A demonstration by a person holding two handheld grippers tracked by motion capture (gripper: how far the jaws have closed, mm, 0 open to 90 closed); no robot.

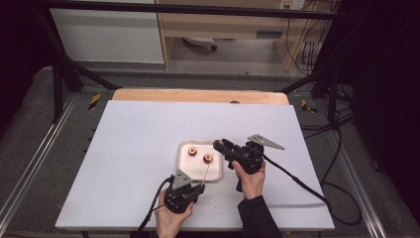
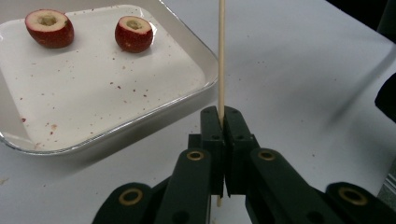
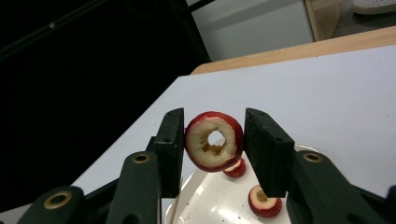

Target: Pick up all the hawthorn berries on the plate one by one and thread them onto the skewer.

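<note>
- White table carries a tray near its middle, with two cored fruits.
- Left gripper pinches a wooden skewer, near the tray.
- Right gripper clamps a cored red fruit above the tray's right edge.

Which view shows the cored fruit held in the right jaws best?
Right gripper view: the cored fruit sits close between the jaws, hole facing the camera. In the high view it is a small red spot at the right gripper tips, above the tray.
</note>
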